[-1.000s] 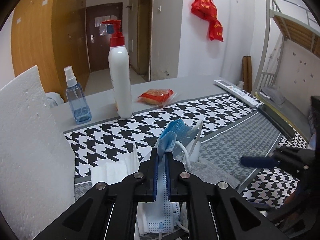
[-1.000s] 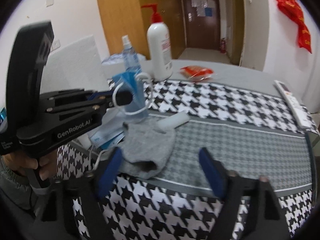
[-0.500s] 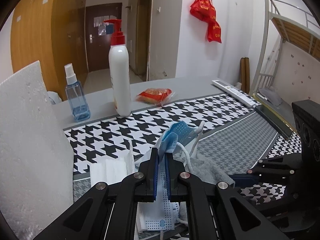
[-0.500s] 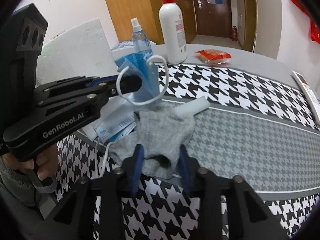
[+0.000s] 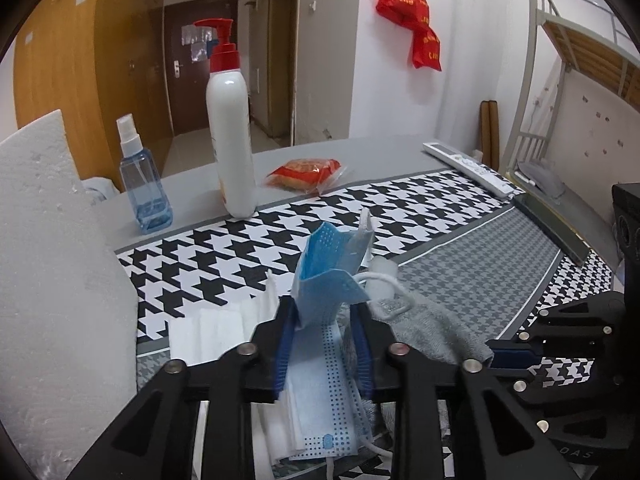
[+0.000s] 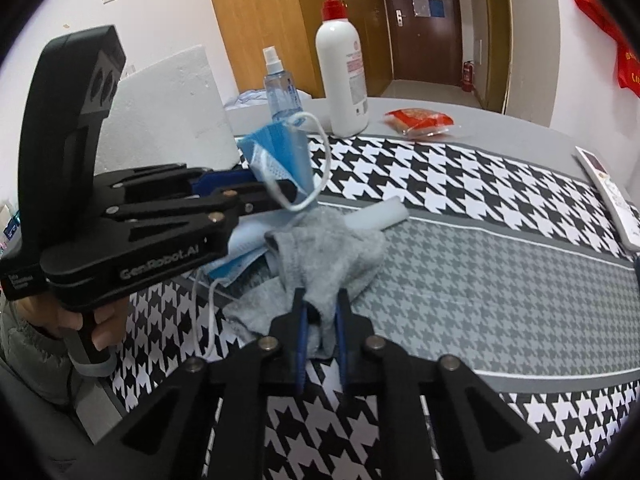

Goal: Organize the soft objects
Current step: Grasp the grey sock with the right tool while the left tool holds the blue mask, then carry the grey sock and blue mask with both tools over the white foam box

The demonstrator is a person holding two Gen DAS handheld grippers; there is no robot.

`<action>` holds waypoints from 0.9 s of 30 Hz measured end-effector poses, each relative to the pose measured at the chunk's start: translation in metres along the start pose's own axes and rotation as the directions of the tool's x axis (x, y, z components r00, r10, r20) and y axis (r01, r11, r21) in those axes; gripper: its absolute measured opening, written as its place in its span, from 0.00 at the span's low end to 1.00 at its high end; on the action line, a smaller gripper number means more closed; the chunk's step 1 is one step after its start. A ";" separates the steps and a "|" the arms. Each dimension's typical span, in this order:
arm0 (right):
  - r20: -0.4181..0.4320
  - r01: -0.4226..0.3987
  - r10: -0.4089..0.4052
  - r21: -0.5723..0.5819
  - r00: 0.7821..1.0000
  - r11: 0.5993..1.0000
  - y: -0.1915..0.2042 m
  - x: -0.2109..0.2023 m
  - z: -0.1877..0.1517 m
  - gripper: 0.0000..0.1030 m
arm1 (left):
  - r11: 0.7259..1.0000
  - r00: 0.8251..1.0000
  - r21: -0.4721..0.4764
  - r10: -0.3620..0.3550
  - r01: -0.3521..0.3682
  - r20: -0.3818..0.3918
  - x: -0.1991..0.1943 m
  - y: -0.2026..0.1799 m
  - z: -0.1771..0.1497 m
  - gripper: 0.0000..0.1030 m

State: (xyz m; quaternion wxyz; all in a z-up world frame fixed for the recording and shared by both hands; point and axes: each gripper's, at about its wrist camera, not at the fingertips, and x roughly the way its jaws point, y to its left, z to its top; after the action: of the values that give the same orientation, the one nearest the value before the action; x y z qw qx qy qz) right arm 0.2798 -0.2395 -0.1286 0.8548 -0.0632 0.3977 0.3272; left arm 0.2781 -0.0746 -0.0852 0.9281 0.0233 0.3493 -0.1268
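A folded blue face mask (image 5: 332, 268) stands upright between the jaws of my left gripper (image 5: 322, 312), which are opening; it leans on the left pad only, its ear loop hanging free. From the right wrist view the same mask (image 6: 280, 152) sits at the tip of the left gripper (image 6: 276, 190), above a flat pile of masks (image 5: 320, 400). My right gripper (image 6: 320, 308) is shut on the near edge of a grey sock (image 6: 328, 252), which is bunched on the houndstooth cloth. The sock (image 5: 432, 328) lies just right of the left gripper.
A white pump bottle (image 5: 232, 144), a blue spray bottle (image 5: 144, 188) and a red snack packet (image 5: 308, 172) stand at the back. A foam block (image 5: 52, 260) rises on the left, a remote (image 5: 468, 168) lies far right, and a white roll (image 6: 376, 216) lies behind the sock.
The left jaws, clamped on the blue mask before, have parted and the mask has sprung wider. The right jaws, wide open a second ago, have closed on the grey sock.
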 end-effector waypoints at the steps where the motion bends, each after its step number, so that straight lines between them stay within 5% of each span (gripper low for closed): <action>1: -0.001 -0.004 0.004 0.005 1.000 1.000 0.000 0.000 0.000 0.15 | 1.000 1.000 -0.001 0.000 0.000 -0.006 0.002 0.000 0.000 0.30; 7: 0.005 -0.021 0.021 -0.006 1.000 1.000 0.004 -0.001 -0.001 0.15 | 1.000 1.000 -0.013 -0.007 0.007 -0.020 0.007 0.001 0.002 0.30; 13: 0.013 -0.018 0.018 -0.004 1.000 1.000 0.005 -0.006 -0.004 0.15 | 0.999 0.999 -0.016 -0.032 0.031 -0.014 0.005 0.003 0.002 0.06; 27: 0.112 0.053 -0.057 0.032 0.992 0.998 0.010 -0.054 -0.005 0.15 | 1.000 0.989 -0.027 0.000 0.004 0.151 -0.053 0.001 0.013 0.05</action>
State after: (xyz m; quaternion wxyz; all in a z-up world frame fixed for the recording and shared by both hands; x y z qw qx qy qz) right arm 0.2452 -0.2607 -0.0913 0.8855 -0.0431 0.3516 0.3008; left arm 0.2481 -0.0639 -0.0403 0.9520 0.0006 0.2797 -0.1241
